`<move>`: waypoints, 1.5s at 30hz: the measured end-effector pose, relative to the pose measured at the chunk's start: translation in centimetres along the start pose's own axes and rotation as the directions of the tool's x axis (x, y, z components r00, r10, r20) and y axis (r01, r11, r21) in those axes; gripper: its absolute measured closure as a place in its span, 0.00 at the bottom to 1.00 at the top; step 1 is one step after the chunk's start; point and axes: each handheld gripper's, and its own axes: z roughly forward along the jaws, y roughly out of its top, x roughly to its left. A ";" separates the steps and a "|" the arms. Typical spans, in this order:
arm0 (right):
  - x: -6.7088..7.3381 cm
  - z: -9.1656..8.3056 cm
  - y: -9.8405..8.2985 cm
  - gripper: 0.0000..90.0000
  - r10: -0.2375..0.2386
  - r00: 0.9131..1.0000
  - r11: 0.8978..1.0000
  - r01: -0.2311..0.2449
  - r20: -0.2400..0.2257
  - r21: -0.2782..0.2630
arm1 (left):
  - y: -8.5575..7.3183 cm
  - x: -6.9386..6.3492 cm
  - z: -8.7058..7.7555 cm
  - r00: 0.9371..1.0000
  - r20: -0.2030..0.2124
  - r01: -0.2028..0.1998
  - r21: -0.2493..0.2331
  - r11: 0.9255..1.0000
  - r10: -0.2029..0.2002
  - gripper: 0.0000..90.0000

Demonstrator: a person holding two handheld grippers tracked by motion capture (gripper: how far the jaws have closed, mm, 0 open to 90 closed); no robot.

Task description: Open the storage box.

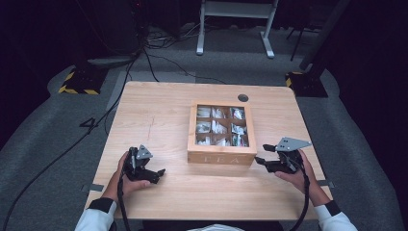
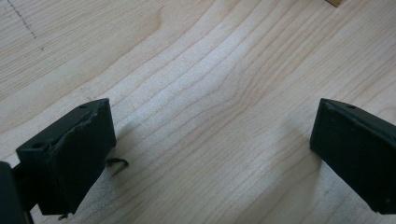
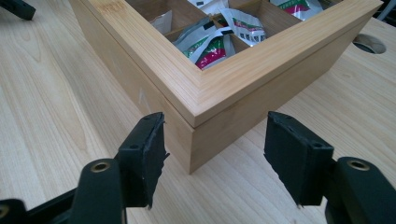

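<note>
The left hand-held gripper rests on the worktop, jaws wide apart and empty. The right hand-held gripper, jaws apart, faces the near right corner of the wooden tea box mid-worktop. The box looks rigid, fairly heavy and smooth-sided; its 9 compartments hold light sachets. Better to grip the lid rim.

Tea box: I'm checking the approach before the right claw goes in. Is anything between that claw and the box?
Nothing visible. The right claw is open, its jaws straddling the near corner of the tea box without touching it, with bare table between them. The box's lid is shut over the tea bags.
</note>
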 end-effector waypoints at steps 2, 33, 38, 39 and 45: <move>0.0 0.3 0.0 0.46 0.001 1.000 1.000 -0.001 0.002 0.006 | 0.0 0.0 0.0 1.000 0.000 -0.005 -0.001 1.000 0.005 0.01; 0.4 -0.1 1.0 0.66 0.055 0.998 0.988 -0.050 0.032 -0.144 | 1.1 -0.3 -0.2 0.997 0.035 -0.062 -0.009 0.998 0.062 0.23; 0.1 -0.2 0.9 0.59 0.050 0.999 0.995 -0.050 0.001 -0.092 | 1.9 -0.9 0.3 0.995 0.059 -0.084 -0.003 0.996 0.084 0.20; 0.2 -0.1 0.8 0.58 0.044 0.999 0.995 -0.044 -0.003 -0.085 | 2.1 -0.9 0.4 0.995 0.056 -0.082 0.000 0.997 0.082 0.20; 0.5 1.0 0.4 0.56 0.033 0.999 0.999 -0.033 -0.018 -0.036 | 3.8 -1.4 0.3 0.993 0.042 -0.104 -0.061 0.993 0.107 0.20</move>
